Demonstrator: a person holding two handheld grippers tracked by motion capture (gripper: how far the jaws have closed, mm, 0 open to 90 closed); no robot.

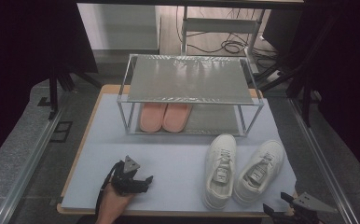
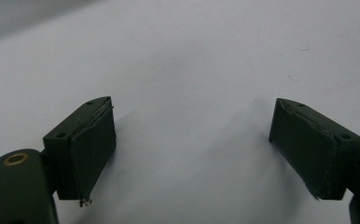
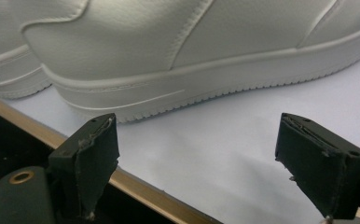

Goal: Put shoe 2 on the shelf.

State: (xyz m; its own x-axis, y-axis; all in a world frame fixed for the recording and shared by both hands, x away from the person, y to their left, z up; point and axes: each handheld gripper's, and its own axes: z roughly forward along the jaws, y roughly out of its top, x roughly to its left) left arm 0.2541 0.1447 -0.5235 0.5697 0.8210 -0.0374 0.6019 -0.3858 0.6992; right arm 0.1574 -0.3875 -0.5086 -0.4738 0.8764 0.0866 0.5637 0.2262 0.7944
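Bare pale-blue counter [image 1: 169,163] mat left of the white leather sneakers [image 1: 238,170]: open passage. Metal two-tier shoe rack [image 1: 190,79] blocks the back; pink slippers [image 1: 164,116] fill its lower left, right half free.

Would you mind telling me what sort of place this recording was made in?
Probably a lab or studio set up for recording: a table with a pale mat stands between dark curtains, loose cables lie on the floor behind, and a shoe rack serves as a staged prop.

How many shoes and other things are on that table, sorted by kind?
White sneakers: 2, the left one beside the right one.
Pink slippers: 2, one next to the other, on the lower shelf.
Metal shoe rack: 1.
Total: 5.
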